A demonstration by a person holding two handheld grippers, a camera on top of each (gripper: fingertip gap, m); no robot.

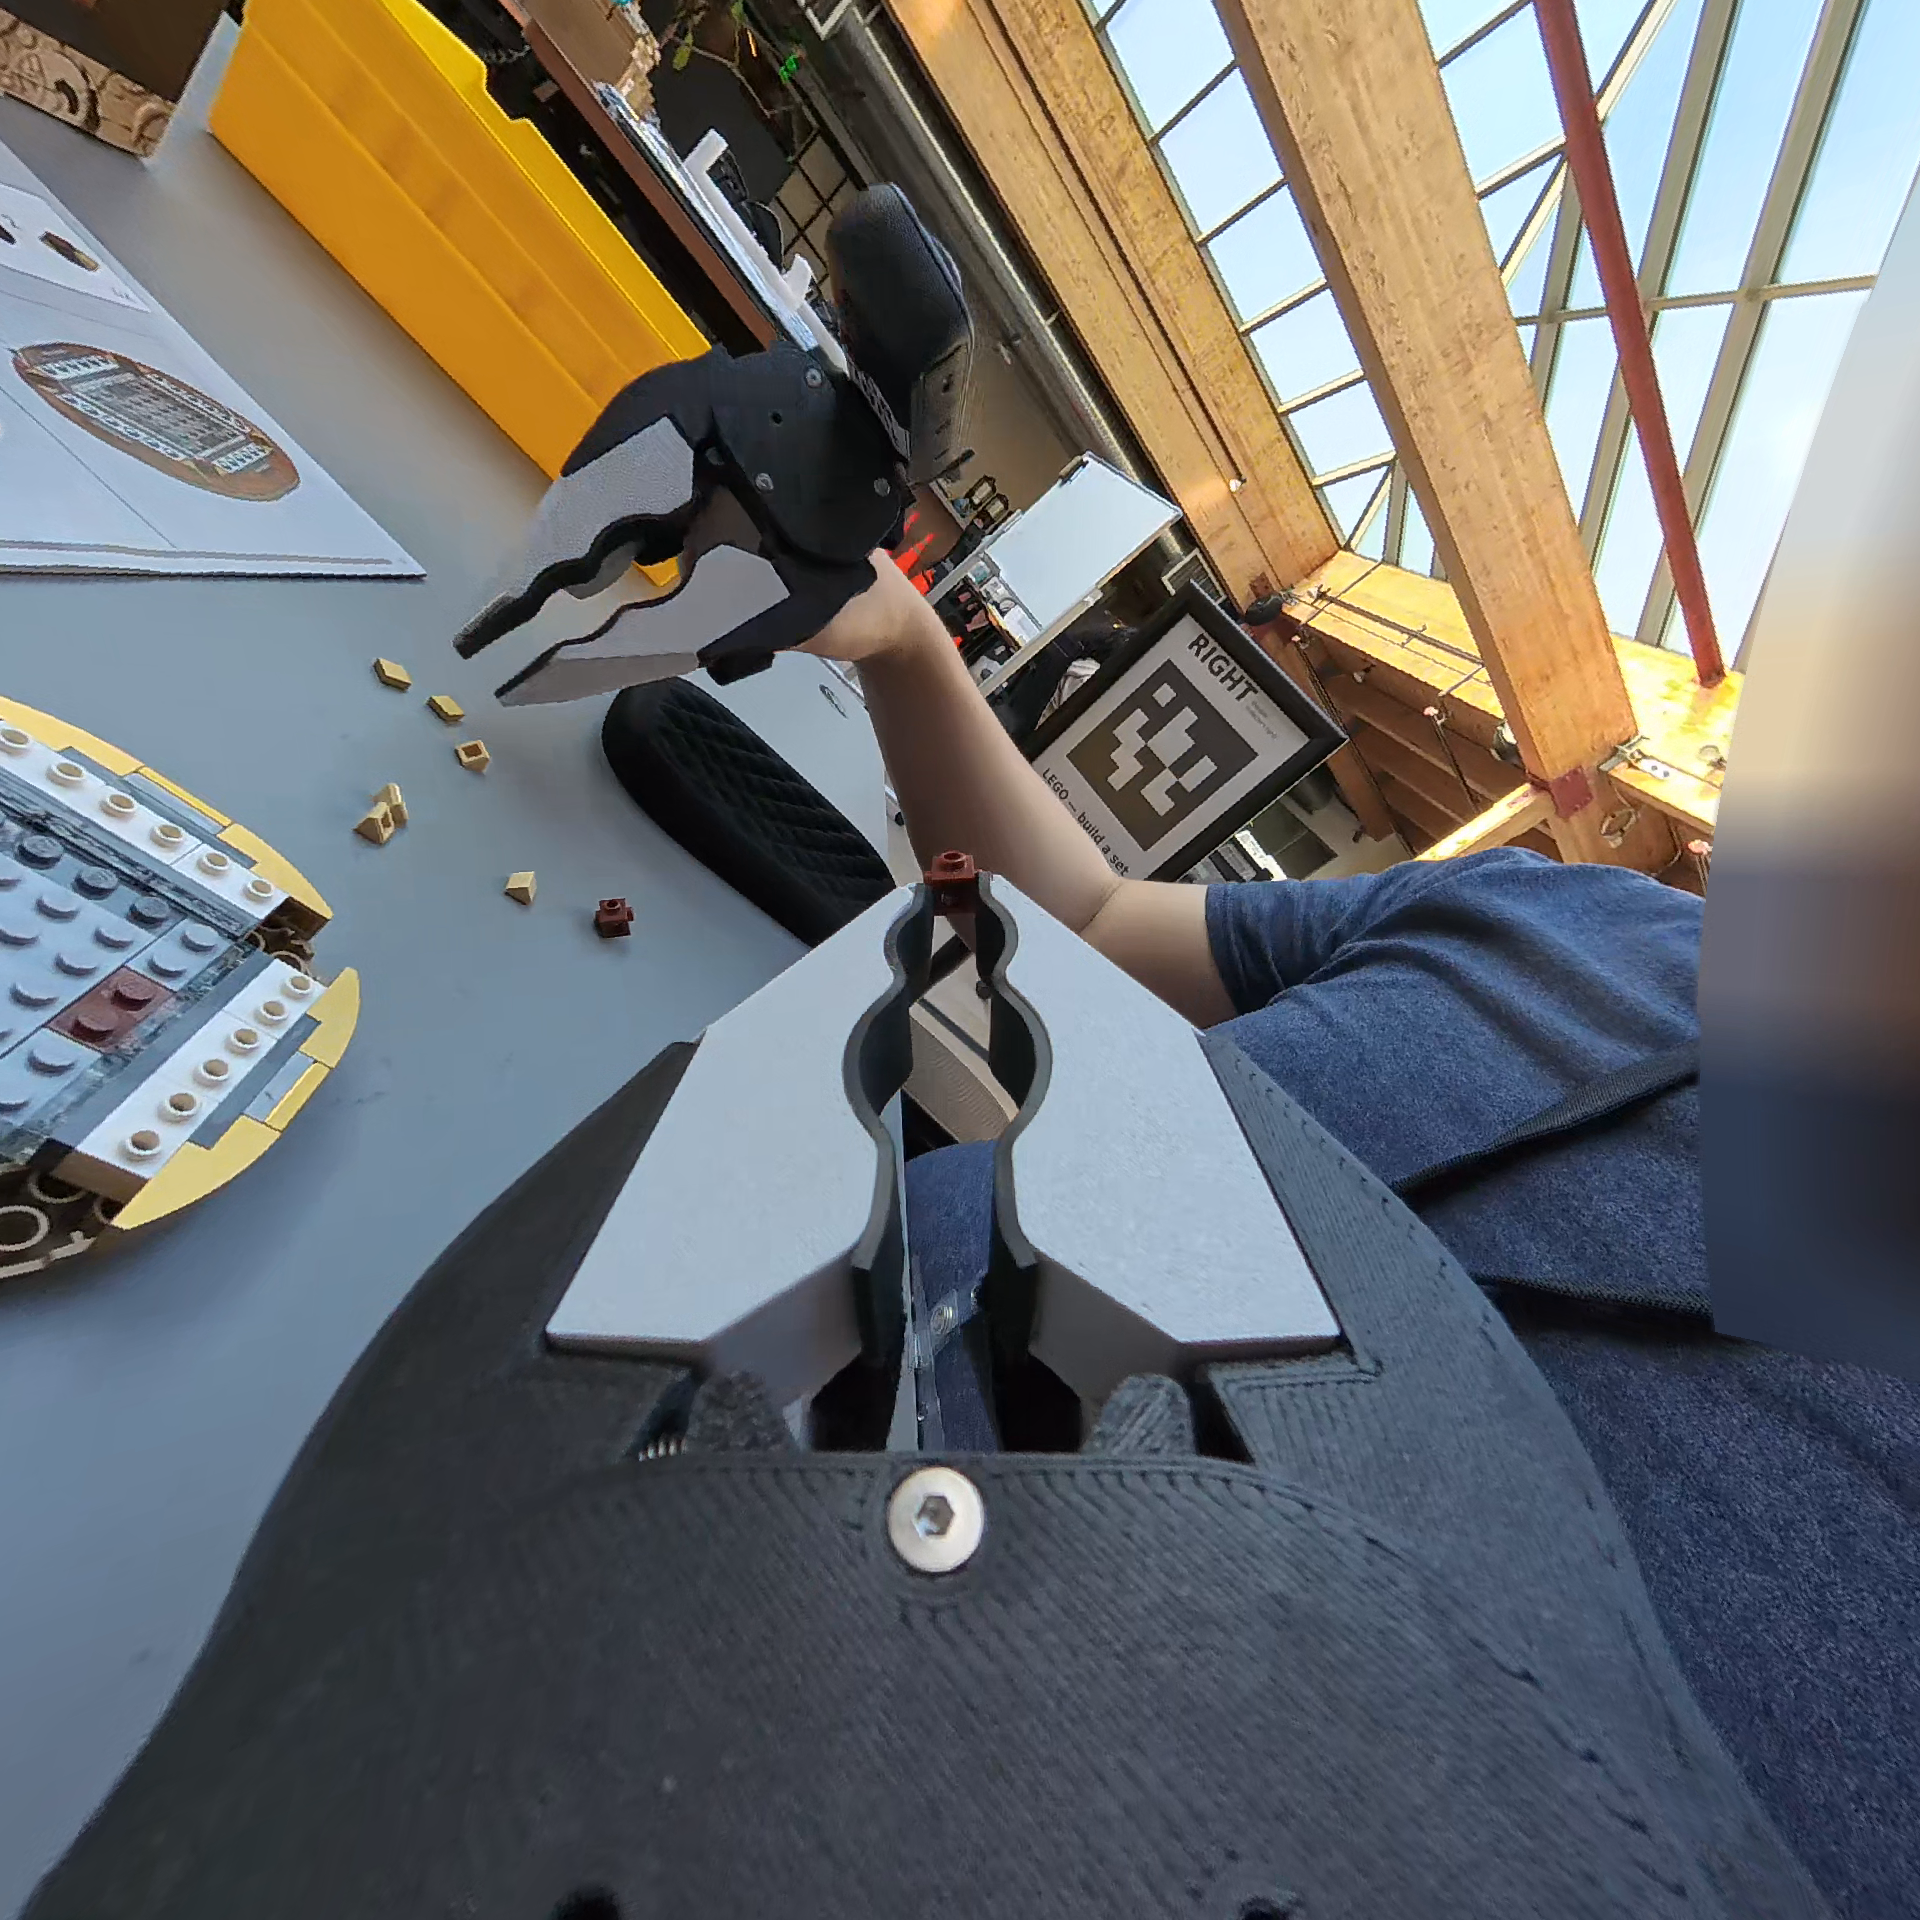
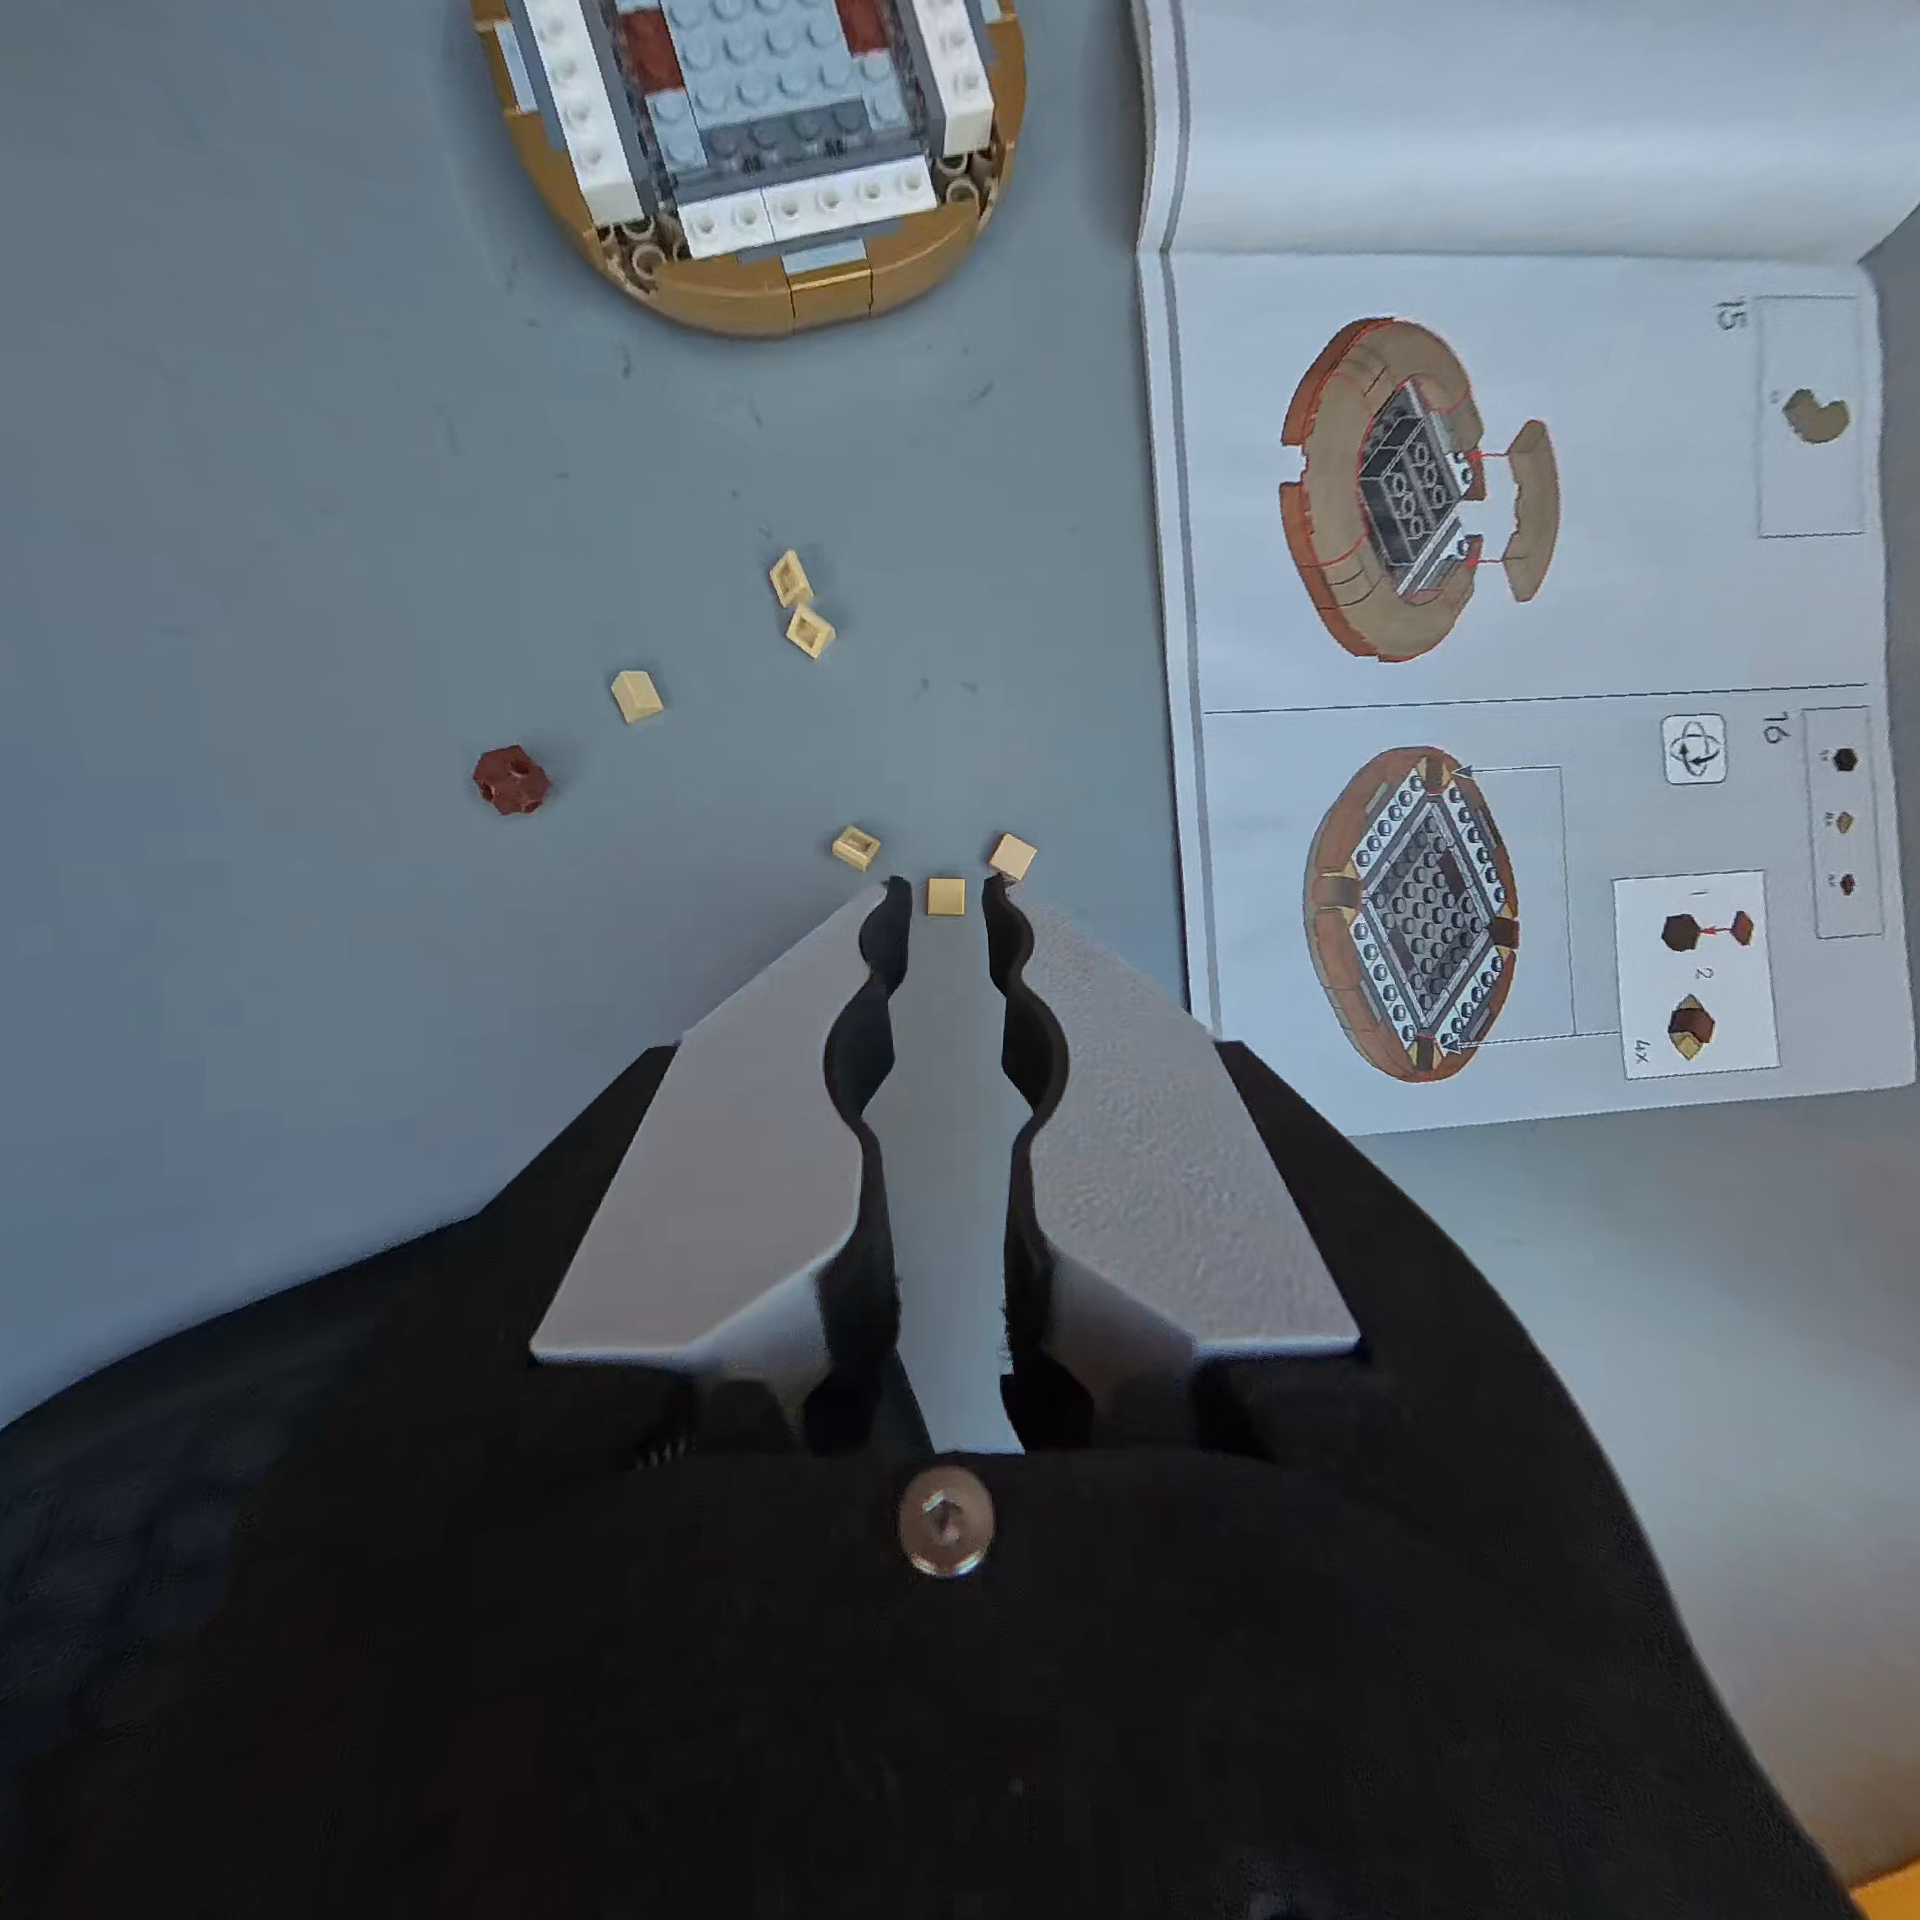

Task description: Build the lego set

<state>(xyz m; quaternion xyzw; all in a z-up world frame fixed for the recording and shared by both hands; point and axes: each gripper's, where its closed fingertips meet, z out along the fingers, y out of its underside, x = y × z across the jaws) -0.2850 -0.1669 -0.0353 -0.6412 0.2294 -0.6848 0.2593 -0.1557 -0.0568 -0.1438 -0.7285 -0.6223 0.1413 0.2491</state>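
My left gripper [image 1: 956,891] is shut on a small reddish-brown brick [image 1: 954,878], held up off the table and tilted toward the person. My right gripper [image 2: 943,896] is open, pointing down at the grey table, with a small tan tile [image 2: 945,897] between its fingertips; it also shows in the left wrist view [image 1: 488,670]. Several tan tiles [image 2: 808,630] and a second reddish-brown brick [image 2: 511,779] lie loose on the table. The oval build [image 2: 748,145] with tan rim, white bricks and grey studs sits farther off; it also shows in the left wrist view [image 1: 156,966].
An open instruction booklet [image 2: 1507,675] lies to the right of the loose pieces. Yellow bins [image 1: 436,218] stand at the table's far side. A black padded rest [image 1: 743,800] lies near the table edge. The person's arm [image 1: 997,790] and blue-shirted body are close. The gap from one gripper's tips to the other's is roughly 20 cm.
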